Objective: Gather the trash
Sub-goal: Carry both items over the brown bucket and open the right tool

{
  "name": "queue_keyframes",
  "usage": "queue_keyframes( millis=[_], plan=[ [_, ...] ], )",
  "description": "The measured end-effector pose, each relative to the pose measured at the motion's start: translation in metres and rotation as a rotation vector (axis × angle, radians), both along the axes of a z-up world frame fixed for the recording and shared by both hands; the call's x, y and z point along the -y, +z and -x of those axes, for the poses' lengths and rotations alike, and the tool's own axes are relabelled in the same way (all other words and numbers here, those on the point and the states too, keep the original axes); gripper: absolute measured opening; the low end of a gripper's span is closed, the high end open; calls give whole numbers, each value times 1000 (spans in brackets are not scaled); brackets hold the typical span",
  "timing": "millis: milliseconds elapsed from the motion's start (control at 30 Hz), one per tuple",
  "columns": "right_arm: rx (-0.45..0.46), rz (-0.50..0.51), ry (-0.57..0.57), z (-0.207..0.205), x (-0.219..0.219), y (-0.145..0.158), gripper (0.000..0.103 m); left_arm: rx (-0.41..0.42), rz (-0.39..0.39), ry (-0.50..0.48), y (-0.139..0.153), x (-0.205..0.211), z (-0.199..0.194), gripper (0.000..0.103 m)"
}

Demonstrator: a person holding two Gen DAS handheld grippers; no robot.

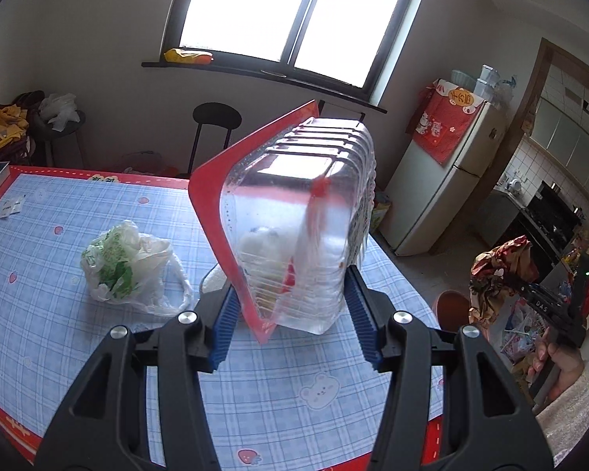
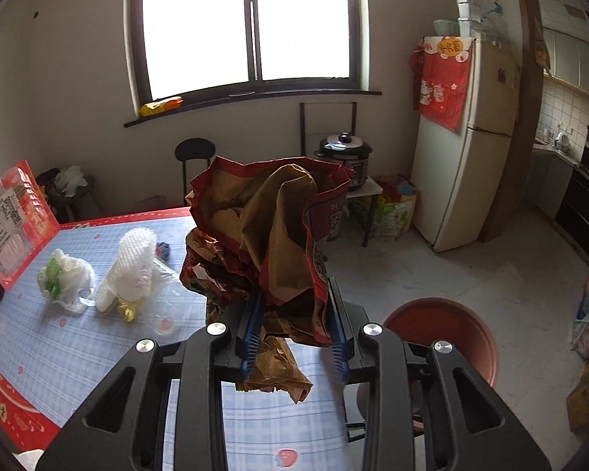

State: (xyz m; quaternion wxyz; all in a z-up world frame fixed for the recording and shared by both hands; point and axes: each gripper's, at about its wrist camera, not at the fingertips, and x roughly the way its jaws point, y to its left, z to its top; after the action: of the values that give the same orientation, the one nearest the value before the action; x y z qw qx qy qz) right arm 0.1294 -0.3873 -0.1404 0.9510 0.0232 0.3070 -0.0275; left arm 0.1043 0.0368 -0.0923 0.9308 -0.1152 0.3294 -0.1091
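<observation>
Clear plastic box [image 1: 294, 227] with red lid, tipped on edge, raised off the counter; crumpled red-brown bag [image 2: 271, 235] aloft; white-green bag [image 1: 125, 267] and mesh wrap [image 2: 131, 271] lying there.

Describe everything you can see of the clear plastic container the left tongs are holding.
The clear ribbed plastic clamshell container with a red card label is held off the blue checked tablecloth, tipped on its side, clamped between the blue pads of the left tongs. White crumpled scraps and something red lie inside. In the right wrist view its printed label faces the camera at far left.
</observation>
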Motion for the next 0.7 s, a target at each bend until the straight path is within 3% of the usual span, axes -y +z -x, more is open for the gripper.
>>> queue_keyframes(
  millis=[300,533,633,667,700],
  plan=[
    [-85,59,-186,-15,129,-28,30,5,18,-76,-3,95,-19,53],
    [-132,39,-241,-35,181,-48,32,15,4,-110,-1,138,-25,53],
    [-153,21,-240,-43,191,-53,39,18,-1,-119,-1,150,-26,53],
    [-150,17,-240,-45,194,-53,48,16,-1,-123,-1,154,-25,53],
    [-143,18,-244,-45,196,-53,64,14,-1,-127,-2,156,-25,53]
  ],
)
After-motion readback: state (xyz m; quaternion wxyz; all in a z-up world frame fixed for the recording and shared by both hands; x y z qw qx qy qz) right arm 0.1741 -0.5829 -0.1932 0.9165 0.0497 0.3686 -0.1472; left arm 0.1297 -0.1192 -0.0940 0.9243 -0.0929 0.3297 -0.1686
